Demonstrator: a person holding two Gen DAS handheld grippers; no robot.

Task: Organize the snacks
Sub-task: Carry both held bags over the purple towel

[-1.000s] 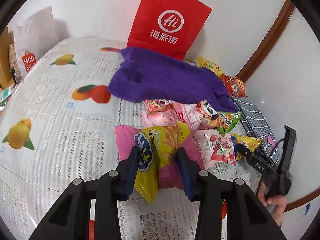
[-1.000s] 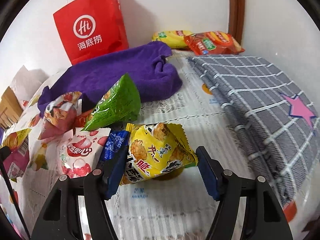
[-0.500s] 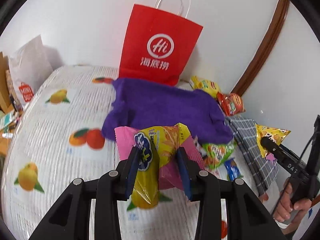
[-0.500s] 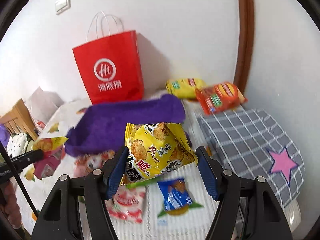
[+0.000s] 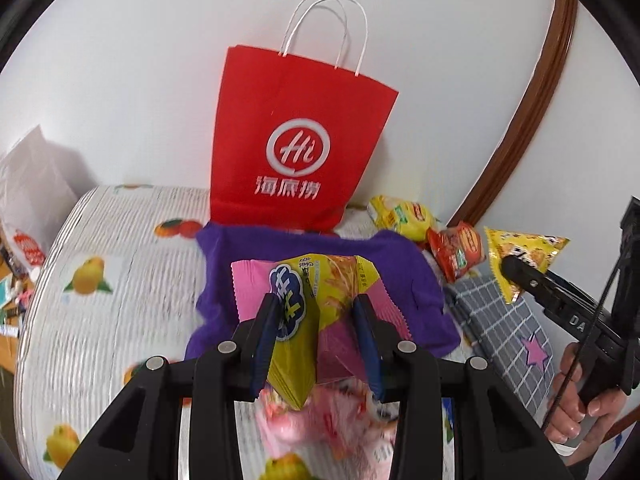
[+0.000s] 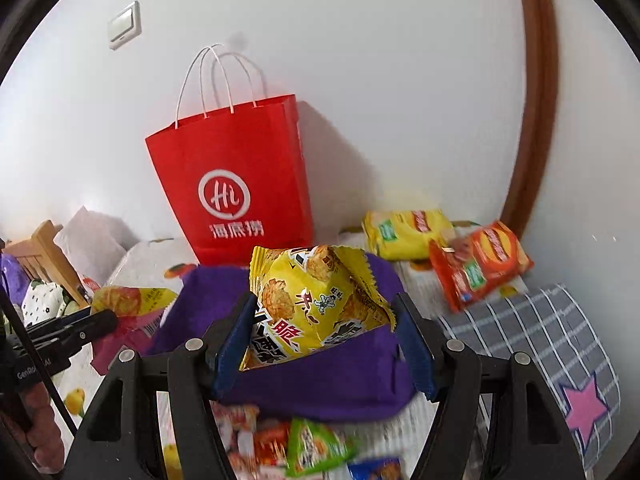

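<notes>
White wall fills the upper part of both views, with a brown curved wooden trim at the right and a light switch at upper left of the right wrist view. Worktop: covered in a white lace cloth printed with fruit. Red paper bag, white handles, upright against the wall at frame centre. Purple towel, lying just in front of the bag. Left tongs, lower centre of the left wrist view: clamped on a yellow-and-pink snack packet, which stands between the blue pads and rises above them, held clear of the towel behind it. Right tongs, lower centre of the right wrist view: clamped on a yellow crisp packet, its body bulging upward between the pads, with the towel behind and below. Same packet appears at right of the left wrist view, gripped by its corner. Yellow packet and orange-red packet: lying beside each other at the wall, right of the bag. Grey checked cloth with a pink star, lower right. Loose snack packets, blurred, along the bottom edge. White bag at the left edge.
</notes>
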